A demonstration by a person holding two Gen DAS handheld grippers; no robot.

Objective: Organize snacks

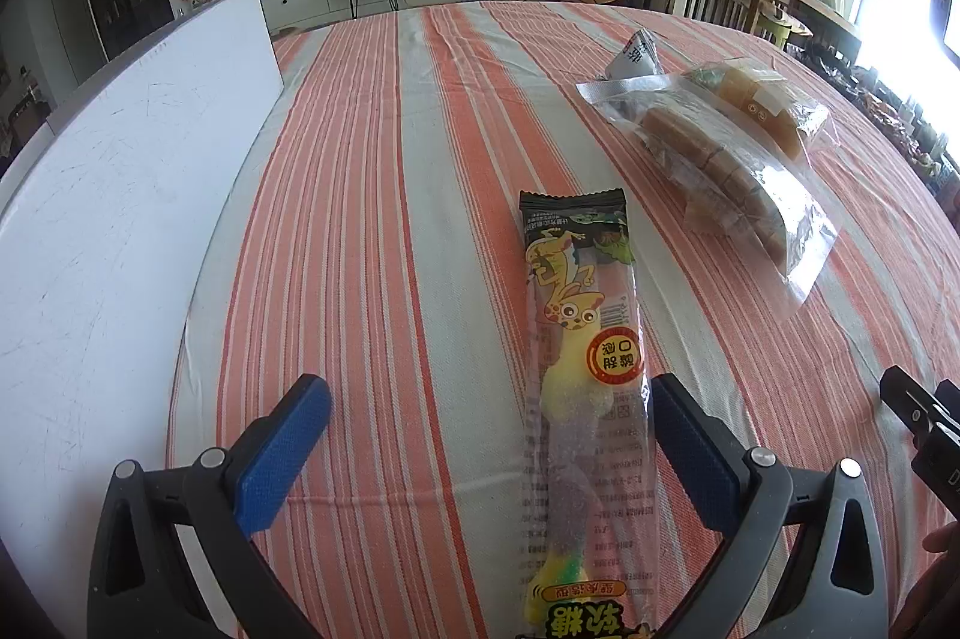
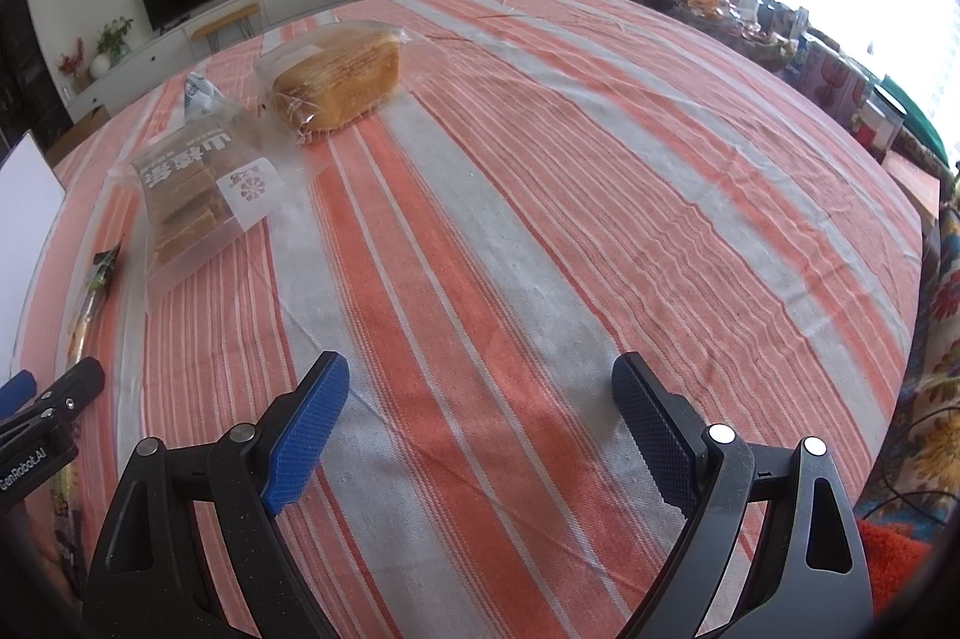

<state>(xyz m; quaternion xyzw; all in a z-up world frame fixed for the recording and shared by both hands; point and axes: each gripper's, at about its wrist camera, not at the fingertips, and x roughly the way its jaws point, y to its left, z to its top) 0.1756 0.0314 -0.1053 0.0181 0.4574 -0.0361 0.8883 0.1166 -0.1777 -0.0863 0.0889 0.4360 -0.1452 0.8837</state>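
The long gummy packet (image 1: 579, 369) is lying flat on the striped counter (image 1: 384, 195), reaching between the wide-open, empty left claw (image 1: 489, 435) — light, floppy, slick film, best pinched across its narrow middle. Beyond the gummy packet, the clear bag of hawthorn slices (image 1: 729, 177) is holding stacked pieces; the bagged bread (image 2: 336, 84) is sitting farther off. The right claw (image 2: 480, 429) is hovering open — holding nothing.

left gripper (image 1: 489, 435): jaws spread wide, blue pads facing inward, held low | right gripper (image 2: 480, 420): jaws also spread wide, nothing between, beside the left
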